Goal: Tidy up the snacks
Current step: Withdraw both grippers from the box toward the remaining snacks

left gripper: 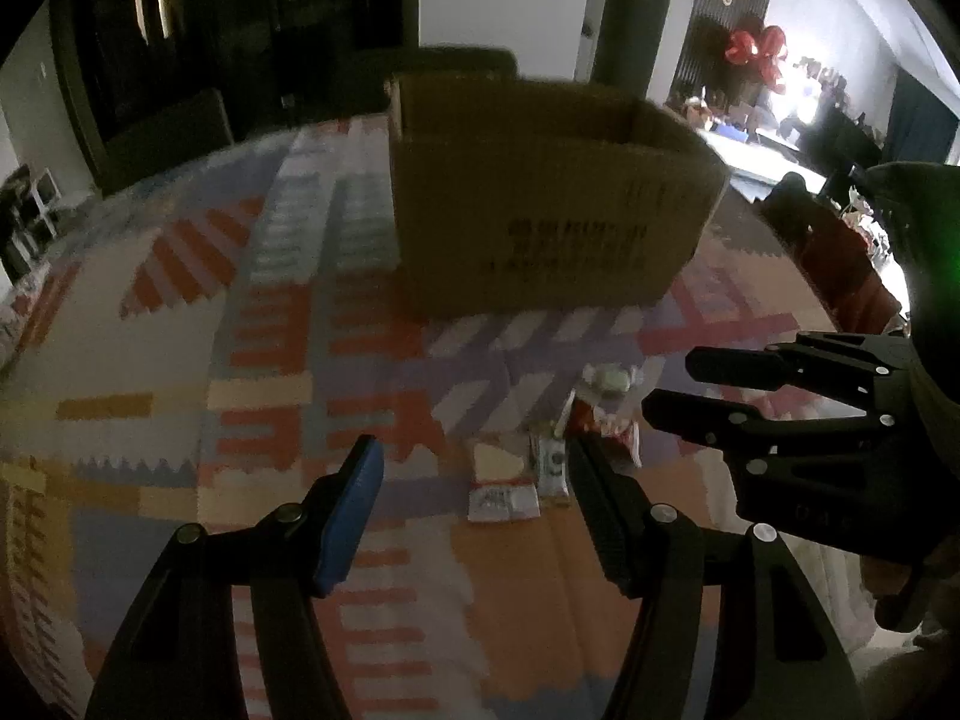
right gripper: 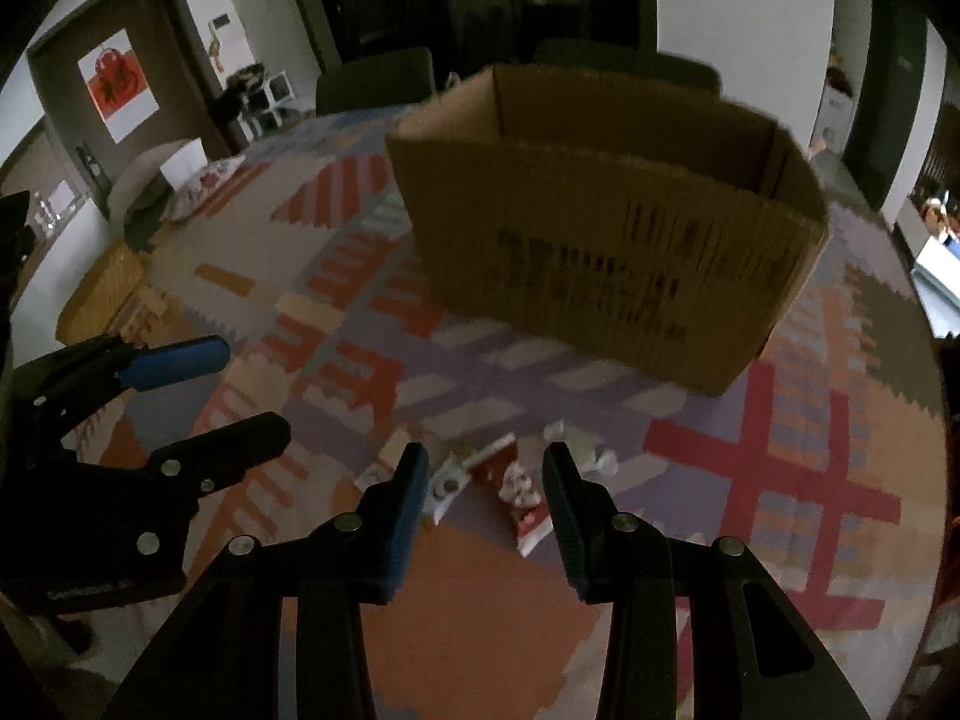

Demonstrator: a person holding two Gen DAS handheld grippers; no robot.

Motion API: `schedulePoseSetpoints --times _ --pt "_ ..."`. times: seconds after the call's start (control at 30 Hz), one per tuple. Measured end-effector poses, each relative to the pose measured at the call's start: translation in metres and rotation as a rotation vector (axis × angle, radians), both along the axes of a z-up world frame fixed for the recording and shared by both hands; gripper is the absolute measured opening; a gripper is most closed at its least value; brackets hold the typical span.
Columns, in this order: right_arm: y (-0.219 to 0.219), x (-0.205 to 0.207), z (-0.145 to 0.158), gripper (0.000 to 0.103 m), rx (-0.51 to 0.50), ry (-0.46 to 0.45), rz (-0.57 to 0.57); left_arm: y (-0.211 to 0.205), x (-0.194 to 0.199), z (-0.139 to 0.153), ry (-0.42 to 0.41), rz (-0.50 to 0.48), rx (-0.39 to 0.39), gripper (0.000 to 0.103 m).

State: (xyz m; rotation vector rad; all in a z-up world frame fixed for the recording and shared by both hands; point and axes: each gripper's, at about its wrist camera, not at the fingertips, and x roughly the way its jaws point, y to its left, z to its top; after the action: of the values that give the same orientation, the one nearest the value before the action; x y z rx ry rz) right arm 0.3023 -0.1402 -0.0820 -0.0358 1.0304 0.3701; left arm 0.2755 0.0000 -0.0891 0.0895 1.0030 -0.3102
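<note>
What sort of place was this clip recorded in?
Probably a home dining or living area. A table under a patterned cloth holds a cardboard box and small snack packets, chairs stand behind it, and red balloons decorate the far room.

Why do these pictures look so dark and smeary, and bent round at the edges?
Left wrist view: dim indoor light, the cardboard box smeared by motion blur, a bright window area blown out at upper right, straight lines curved by the fisheye lens. Right wrist view: equally dim, the box's print streaked, the small snack packets soft, and black corners where the round lens image ends.
</note>
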Motion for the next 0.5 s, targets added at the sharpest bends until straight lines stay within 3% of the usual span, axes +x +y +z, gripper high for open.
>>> schedulePoseSetpoints --times 0.5 --pt "-0.003 0.019 -0.051 0.041 -0.015 0.134 -0.004 -0.006 0.025 -0.056 0.180 0.032 -0.030 0.063"
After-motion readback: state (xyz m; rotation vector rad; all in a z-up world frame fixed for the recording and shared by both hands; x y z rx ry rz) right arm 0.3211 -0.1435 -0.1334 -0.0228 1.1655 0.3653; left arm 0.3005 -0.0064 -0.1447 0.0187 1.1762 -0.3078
